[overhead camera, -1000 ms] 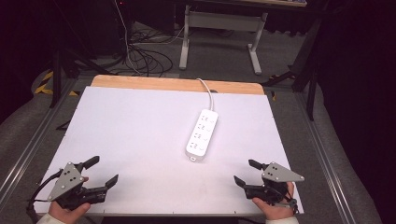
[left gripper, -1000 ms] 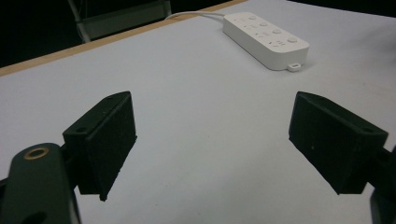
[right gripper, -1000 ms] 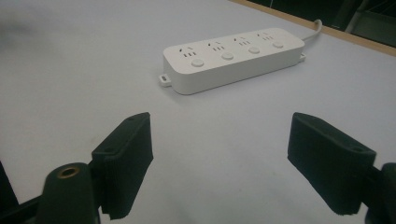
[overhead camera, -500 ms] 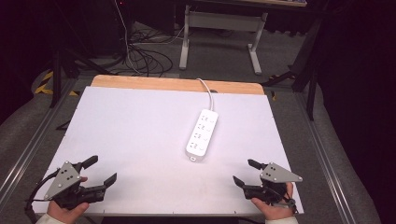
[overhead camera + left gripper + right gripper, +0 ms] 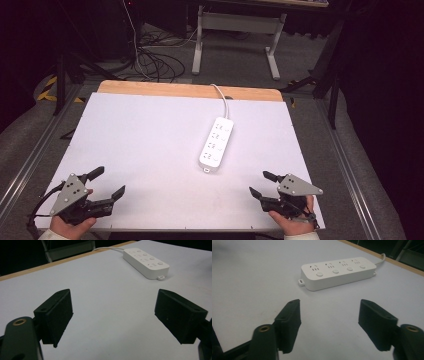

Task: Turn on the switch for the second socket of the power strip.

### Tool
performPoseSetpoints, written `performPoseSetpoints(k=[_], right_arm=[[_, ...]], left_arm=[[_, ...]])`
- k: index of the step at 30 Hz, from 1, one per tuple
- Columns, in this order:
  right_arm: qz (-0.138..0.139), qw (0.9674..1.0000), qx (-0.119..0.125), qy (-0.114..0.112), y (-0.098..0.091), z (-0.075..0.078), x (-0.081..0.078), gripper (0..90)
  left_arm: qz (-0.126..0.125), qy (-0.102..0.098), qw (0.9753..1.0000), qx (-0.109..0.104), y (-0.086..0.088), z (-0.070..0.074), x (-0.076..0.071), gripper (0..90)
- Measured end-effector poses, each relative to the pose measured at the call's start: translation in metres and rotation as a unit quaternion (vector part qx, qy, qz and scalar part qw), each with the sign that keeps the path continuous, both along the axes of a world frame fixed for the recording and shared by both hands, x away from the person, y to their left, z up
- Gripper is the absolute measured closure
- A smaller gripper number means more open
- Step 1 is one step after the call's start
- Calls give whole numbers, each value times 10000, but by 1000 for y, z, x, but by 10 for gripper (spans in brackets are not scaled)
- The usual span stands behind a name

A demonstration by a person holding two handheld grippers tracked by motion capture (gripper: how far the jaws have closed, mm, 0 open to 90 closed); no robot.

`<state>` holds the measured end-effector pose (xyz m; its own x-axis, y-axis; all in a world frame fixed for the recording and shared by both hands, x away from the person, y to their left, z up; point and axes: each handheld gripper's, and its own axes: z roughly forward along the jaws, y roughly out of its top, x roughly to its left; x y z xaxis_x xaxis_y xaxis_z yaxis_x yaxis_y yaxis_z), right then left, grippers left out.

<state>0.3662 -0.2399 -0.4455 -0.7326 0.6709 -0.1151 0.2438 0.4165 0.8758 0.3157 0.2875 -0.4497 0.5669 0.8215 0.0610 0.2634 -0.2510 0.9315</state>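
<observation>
The power strip (image 5: pixel 216 142) lies on the tabletop (image 5: pixel 140 145), right of its middle, with its cable (image 5: pixel 222 97) running over the far edge. The left gripper (image 5: pixel 107 182) sits at the near left corner, the right gripper (image 5: pixel 261 184) at the near right corner, both well apart from the strip.

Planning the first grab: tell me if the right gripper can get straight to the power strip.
Probably yes. The right gripper is open and apart from the power strip, with bare white tabletop between them and nothing blocking the near end.
</observation>
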Motion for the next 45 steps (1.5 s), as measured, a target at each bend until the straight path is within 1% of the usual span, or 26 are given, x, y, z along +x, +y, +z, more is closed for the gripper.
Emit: performPoseSetpoints(k=[1,2,3,4,5,7,10,12,13,14,15,18,19,23,25,26,27,33,34,36,37,41,45], right_arm=[[-21,9999,-117,26,2,3,2,402],[-32,9999,-165,23,3,4,2,414],[-32,9999,-165,23,3,4,2,414],[-29,9998,-215,10,4,6,3,429],[-25,9997,-225,35,5,10,5,439],[-1,9998,-197,50,6,12,7,441],[42,9999,-122,98,9,21,13,445],[62,9999,-120,101,11,23,14,449],[81,9998,-139,100,13,28,17,459],[81,9998,-139,100,13,28,17,459],[72,9998,-171,83,16,32,19,472],[91,9998,-165,80,19,37,23,487],[91,9998,-165,80,19,37,23,487],[80,9998,-138,142,22,47,33,514],[79,9998,-143,143,23,48,35,517],[94,9998,-131,141,24,51,40,530],[94,9998,-131,141,24,51,40,530],[74,9998,-10,196,25,58,52,544],[78,9997,25,246,26,60,56,555],[95,9996,17,248,26,61,58,557],[85,9995,27,292,27,62,59,559],[105,9994,9,343,30,65,65,569],[89,9993,-43,368,34,68,73,575]], left_arm=[[-6,12,10000,-15,0,0,0,152],[0,14,10000,-12,0,0,0,152],[9,21,10000,-16,0,0,0,152],[12,6,10000,7,0,0,0,153],[14,6,10000,8,0,0,0,153],[13,11,10000,6,0,0,0,153],[21,6,10000,8,0,0,0,154],[27,15,10000,7,0,0,0,155],[23,9,10000,28,0,0,0,156],[30,12,10000,30,0,0,0,156],[32,13,10000,33,1,0,0,159],[49,34,10000,51,0,0,0,159],[53,40,10000,51,0,0,0,159],[54,29,10000,66,1,0,1,159],[64,53,10000,44,1,0,1,159],[71,54,9999,55,1,-1,1,159],[81,87,9999,55,1,-1,2,159],[99,88,9999,32,1,-1,2,159],[99,80,9999,44,1,-1,2,159],[106,77,9999,41,1,-1,2,159],[95,90,9999,43,2,-1,2,159],[93,87,9999,44,2,-1,2,159],[93,83,9999,49,2,-1,2,159]])
